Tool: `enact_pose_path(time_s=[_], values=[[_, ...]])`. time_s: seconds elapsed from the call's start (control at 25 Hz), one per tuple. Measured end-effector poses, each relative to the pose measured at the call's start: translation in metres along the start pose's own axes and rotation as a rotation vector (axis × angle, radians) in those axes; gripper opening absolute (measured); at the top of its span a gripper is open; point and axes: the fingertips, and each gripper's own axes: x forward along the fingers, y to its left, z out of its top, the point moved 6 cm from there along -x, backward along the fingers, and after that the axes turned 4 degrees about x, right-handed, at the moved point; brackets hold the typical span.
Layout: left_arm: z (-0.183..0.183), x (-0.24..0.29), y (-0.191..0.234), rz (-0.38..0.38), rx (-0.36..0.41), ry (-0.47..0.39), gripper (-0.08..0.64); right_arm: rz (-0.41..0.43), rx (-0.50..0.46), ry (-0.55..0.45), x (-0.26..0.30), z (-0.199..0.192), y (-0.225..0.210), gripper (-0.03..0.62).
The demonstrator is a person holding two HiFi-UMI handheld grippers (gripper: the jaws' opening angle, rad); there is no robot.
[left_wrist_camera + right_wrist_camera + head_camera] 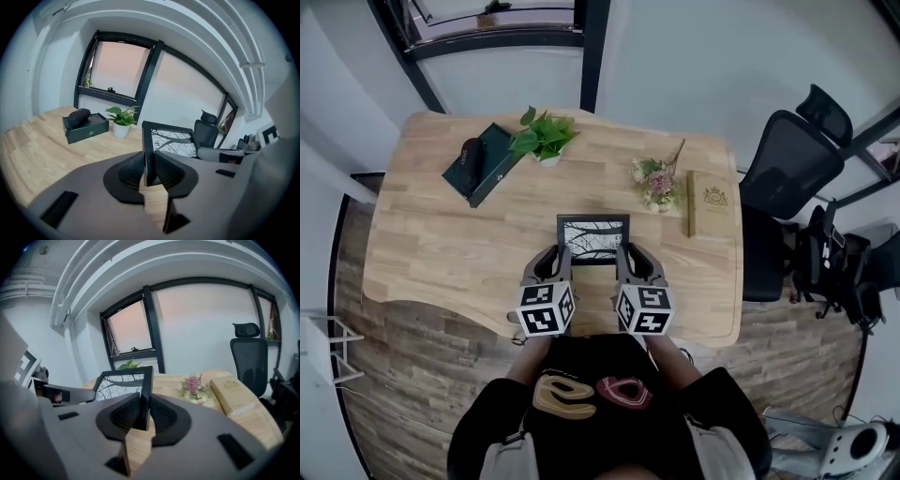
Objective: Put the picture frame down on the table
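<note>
— Holding anything, those two claws?

— Both are on the picture frame (592, 240). The left claw (553, 257) is clamped on its left side rail and the right claw (630, 255) on its right side rail. In each gripper view the ribbed pads (132, 169) press flat against the black moulding.

— And where is the frame?

— Over the middle of the tabletop (431, 253), towards the near edge, just in front of the person (609, 412). Its print of bare branches faces up and towards the person, so the frame is tilted, not upright. Whether its lower rail touches the wood, I cannot tell.

— What else is on the tabletop?

— Near the far left corner lies a dark green box (492, 169) with a black case (470, 150) on its lid. Just beside the box, at the far edge, stands a small potted plant (544, 139) in a white pot. Towards the far right corner lies a bunch of dried pink flowers (656, 180). Just right of the flowers is a tan book (712, 202), lying parallel to the right edge.

— Anything off the tabletop?

— A black office chair (792, 159) stands beyond the right edge, and a dark-framed window (122, 70) is behind the far edge.
</note>
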Motion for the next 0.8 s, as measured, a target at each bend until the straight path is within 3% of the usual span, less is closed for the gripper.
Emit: enact_pose_path(time_s=[0.8], values=[[-0.017,0.057,0.026,0.018,-0.074,0.130,0.080,-0.013,-0.001,0.144,0.061,-0.017,-0.016,0.078]])
